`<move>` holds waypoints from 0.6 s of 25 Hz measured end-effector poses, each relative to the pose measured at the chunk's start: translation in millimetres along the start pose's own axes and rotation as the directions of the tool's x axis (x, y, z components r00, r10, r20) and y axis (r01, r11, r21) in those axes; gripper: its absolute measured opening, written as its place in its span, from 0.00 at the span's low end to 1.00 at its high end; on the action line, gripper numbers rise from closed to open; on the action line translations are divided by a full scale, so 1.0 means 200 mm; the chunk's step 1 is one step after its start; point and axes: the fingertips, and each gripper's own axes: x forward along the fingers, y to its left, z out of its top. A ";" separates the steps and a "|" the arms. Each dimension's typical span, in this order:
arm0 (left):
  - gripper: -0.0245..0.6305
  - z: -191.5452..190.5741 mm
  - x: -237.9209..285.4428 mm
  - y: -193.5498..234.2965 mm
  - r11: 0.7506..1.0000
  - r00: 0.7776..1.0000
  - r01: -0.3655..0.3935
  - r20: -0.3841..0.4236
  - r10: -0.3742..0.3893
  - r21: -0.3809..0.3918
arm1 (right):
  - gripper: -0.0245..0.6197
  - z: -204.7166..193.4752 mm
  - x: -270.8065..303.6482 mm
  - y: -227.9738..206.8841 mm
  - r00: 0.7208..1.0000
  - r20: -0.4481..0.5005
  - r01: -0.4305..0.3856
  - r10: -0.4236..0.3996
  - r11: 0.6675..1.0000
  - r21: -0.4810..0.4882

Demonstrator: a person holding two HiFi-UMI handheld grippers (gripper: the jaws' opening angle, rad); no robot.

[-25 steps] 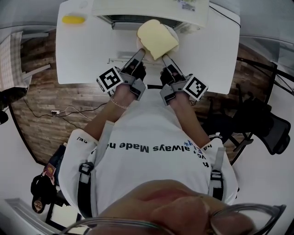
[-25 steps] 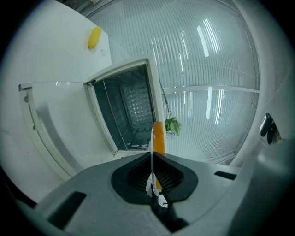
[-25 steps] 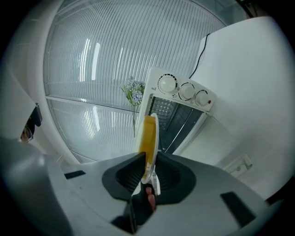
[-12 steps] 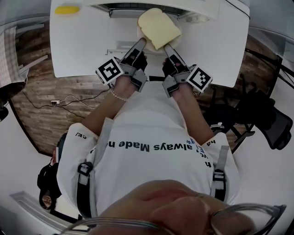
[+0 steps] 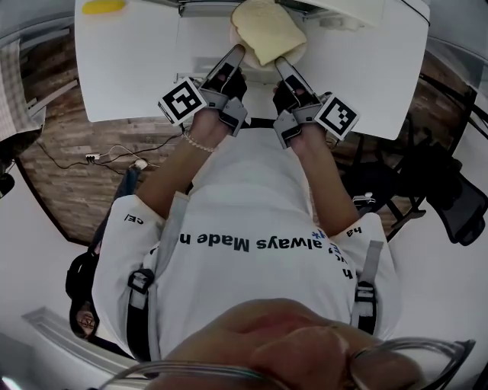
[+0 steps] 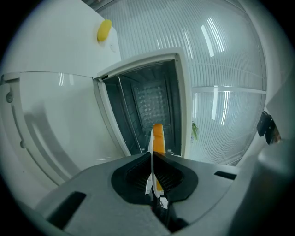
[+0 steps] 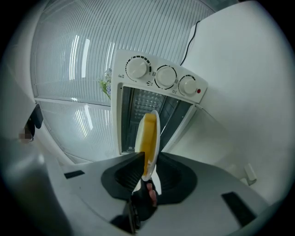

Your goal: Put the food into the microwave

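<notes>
A white plate [image 5: 293,52] carries a pale yellow slice of food [image 5: 267,29] and is held up just before the open microwave [image 5: 335,6] at the table's far edge. My left gripper [image 5: 237,52] is shut on the plate's left rim and my right gripper [image 5: 280,62] on its right rim. The left gripper view shows the plate [image 6: 150,140] edge-on in the left gripper [image 6: 151,159], with the food [image 6: 158,137] in front of the dark cavity [image 6: 150,108]. In the right gripper view, the right gripper [image 7: 145,162] clamps the plate [image 7: 156,131] and the food [image 7: 147,138] faces the cavity [image 7: 150,103].
The microwave door [image 6: 55,124] hangs open to the left. Three knobs [image 7: 159,76] sit on the control panel above the cavity. A small yellow object [image 5: 103,6] lies on the white table [image 5: 130,68] at the far left. A dark chair [image 5: 450,198] stands at the right.
Both grippers have carried the plate forward, closer to the microwave's opening. The table and microwave sit higher in the head view than before.
</notes>
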 end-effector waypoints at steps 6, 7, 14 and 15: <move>0.07 -0.01 -0.01 0.02 1.000 1.000 -0.007 -0.002 0.007 0.016 | 0.09 -0.01 -0.01 -0.06 0.999 0.010 0.042 -0.042 0.999 -0.028; 0.07 -0.02 -0.01 0.02 1.000 1.000 -0.008 -0.003 0.008 0.016 | 0.09 -0.01 -0.02 -0.06 0.999 0.013 0.045 -0.045 0.999 -0.021; 0.07 0.12 0.19 0.19 0.998 0.998 -0.053 -0.025 0.054 0.033 | 0.09 0.11 0.20 -0.22 0.996 0.014 0.083 -0.083 0.997 -0.001; 0.07 0.13 0.21 0.22 0.997 0.998 -0.058 -0.028 0.059 0.045 | 0.09 0.12 0.22 -0.24 0.996 0.013 0.085 -0.085 0.996 0.003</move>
